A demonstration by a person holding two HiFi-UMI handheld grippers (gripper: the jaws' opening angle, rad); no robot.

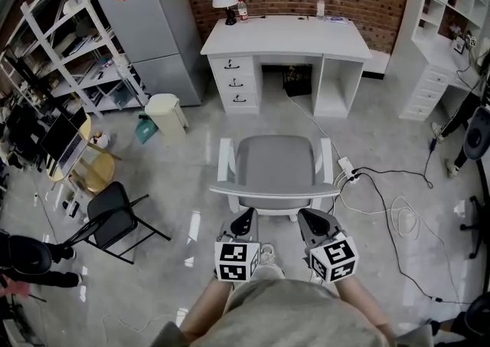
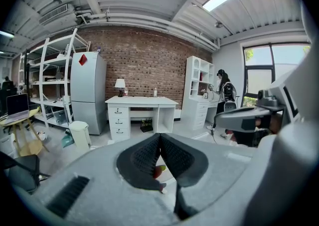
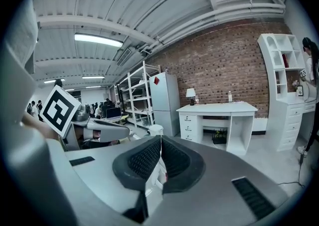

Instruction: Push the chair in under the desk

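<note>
Left gripper point(image 1: 243, 220): fingers clenched tight, nothing between them. Right gripper point(image 1: 313, 222): same, pads pressed together, empty. Both tips sit just behind the top back rail of the grey cushioned chair with white frame and armrests point(image 1: 276, 163), one on each side of its middle. The head view doesn't show whether they touch it. The chair stands well short of the white wooden desk with three drawers point(image 1: 285, 36), roughly lined up with the open kneehole ahead of the fingers. To do it well, I'd press both closed tips on the rail evenly so the chair doesn't swing, aiming right of the drawers. A white power strip on a black cable point(image 1: 346, 168) lies ahead-right of the right tips, just beside the chair, and could snag it.
</note>
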